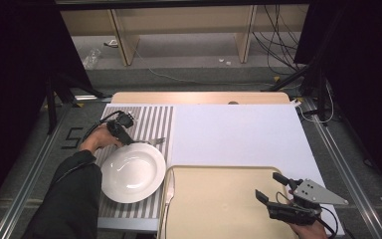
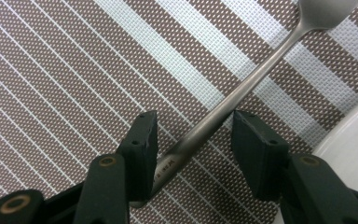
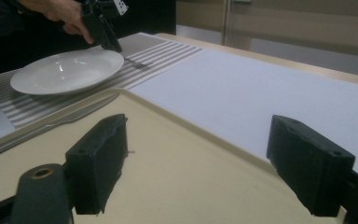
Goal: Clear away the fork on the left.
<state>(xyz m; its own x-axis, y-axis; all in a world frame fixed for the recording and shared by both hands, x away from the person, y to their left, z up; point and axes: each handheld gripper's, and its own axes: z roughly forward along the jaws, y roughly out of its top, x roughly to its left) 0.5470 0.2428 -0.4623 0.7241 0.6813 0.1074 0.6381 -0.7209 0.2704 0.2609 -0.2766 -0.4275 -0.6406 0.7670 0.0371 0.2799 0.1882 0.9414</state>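
Nearest to us in the high view sits the right gripper (image 1: 272, 187), held over the near right part of the beige tray (image 1: 219, 209); its jaws stand wide with nothing between them, as we also see in the right gripper view. Left of the tray lies the white plate (image 1: 133, 173) on the striped placemat (image 1: 154, 122), and we take that plate as our landmark. A knife (image 1: 169, 186) lies just right of the plate, along the tray's left edge. Just beyond the plate's far rim rests the fork (image 2: 242, 86), flat on the placemat. We see the left gripper (image 2: 193, 135) lowered over the fork's handle, jaws half closed either side of it; one pad looks to touch the handle, the other stands apart.
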